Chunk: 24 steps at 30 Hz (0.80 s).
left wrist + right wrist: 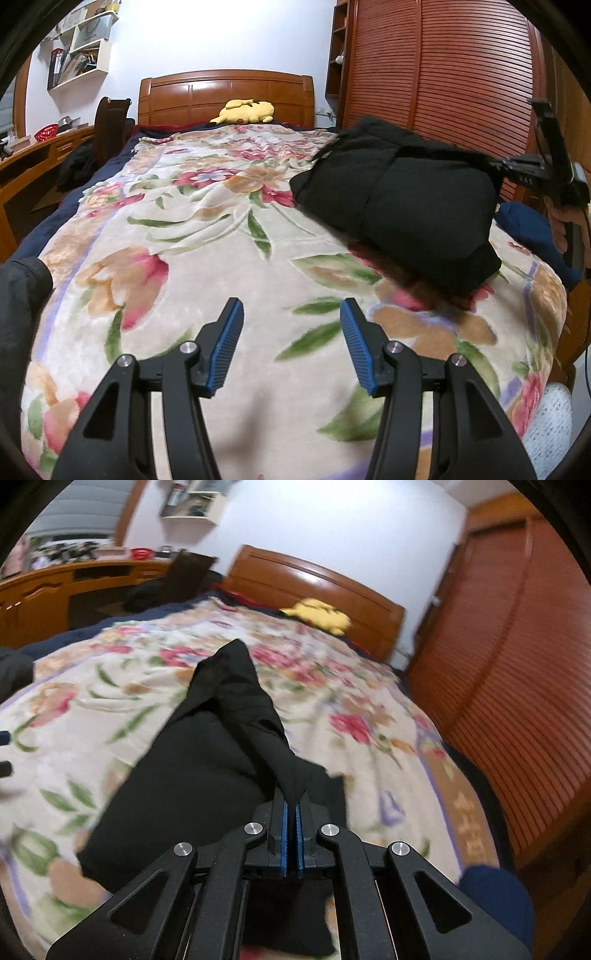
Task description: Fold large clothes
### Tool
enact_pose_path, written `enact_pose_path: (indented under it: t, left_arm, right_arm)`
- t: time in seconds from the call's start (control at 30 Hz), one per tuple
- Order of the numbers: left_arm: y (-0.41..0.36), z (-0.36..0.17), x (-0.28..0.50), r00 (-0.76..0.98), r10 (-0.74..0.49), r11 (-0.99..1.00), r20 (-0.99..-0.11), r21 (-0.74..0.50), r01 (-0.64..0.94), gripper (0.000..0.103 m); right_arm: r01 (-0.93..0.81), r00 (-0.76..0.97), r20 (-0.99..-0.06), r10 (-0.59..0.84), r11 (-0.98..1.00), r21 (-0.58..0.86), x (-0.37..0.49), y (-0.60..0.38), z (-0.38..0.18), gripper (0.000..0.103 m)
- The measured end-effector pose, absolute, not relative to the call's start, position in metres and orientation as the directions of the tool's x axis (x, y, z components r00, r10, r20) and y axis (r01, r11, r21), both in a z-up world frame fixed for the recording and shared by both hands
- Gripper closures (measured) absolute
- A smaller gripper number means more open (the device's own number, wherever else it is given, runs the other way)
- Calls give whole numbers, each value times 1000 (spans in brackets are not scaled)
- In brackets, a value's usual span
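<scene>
The black garment (406,195) is being carried at the right side of the bed, folded into a thick bundle; its lower edge is seen raised a little off the floral blanket (207,236), with some motion blur along that edge. In the right wrist view the same garment (207,768) is being held out ahead of the right gripper (291,812), a pinched ridge of cloth running forward from the tips while the rest is hanging down toward the blanket (369,709).

The right gripper's jaws are being pressed together on that ridge of black fabric, the blue pads separated only by the cloth. In the left wrist view the right gripper (498,164) is seen at the garment's far right edge, with a hand (567,225) wrapped around its handle.

The left gripper (291,308) is being held over the near part of the blanket with its jaws spread apart; nothing is being gripped between the blue pads (227,343), and the garment is lying well apart from them, up and to the right.

A yellow plush toy (246,110) is resting against the wooden headboard (225,92). A slatted wooden wardrobe (443,74) is standing along the right side of the bed.
</scene>
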<state>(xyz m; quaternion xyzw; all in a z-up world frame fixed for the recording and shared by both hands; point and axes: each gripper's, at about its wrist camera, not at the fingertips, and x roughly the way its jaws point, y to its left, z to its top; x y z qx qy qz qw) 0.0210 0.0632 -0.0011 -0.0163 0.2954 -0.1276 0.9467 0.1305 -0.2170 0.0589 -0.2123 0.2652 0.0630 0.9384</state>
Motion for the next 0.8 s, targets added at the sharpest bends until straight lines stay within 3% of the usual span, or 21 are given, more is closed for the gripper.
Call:
enact_pose_path:
  t: [0.33,0.53,0.63,0.7,0.73,0.8]
  left_arm:
    - [58,0,22,791,-258,965,-555,-112,236,50]
    - [54,0,20,790,-262,964,-554,-111,241,50]
    - [51,1,20,790,-267,962,-552,-111,248,50]
    - [49,1,19,790,-269,962,-552,-107,252,49]
    - [48,1,19,789,-269,961,-552,-106,254,49]
    - [47,1,18,789,-271,961,-552,-105,256,49]
  right_arm:
    - [-174,712,-697,-88,939,-296,120,-280,-27,103]
    - [-188,718,-695,-29,954,-233,105,-276,-16,103]
    - [-184,752,-659,5,962,-202,99,-275,8,94]
    - [-180,773,-635,18,965,-192,96,-273,23,82]
    - [-182,787,-617,29,966,-186,95,-270,32,71]
    - [-194,811,-583,50,963,-186,91,-263,45,68]
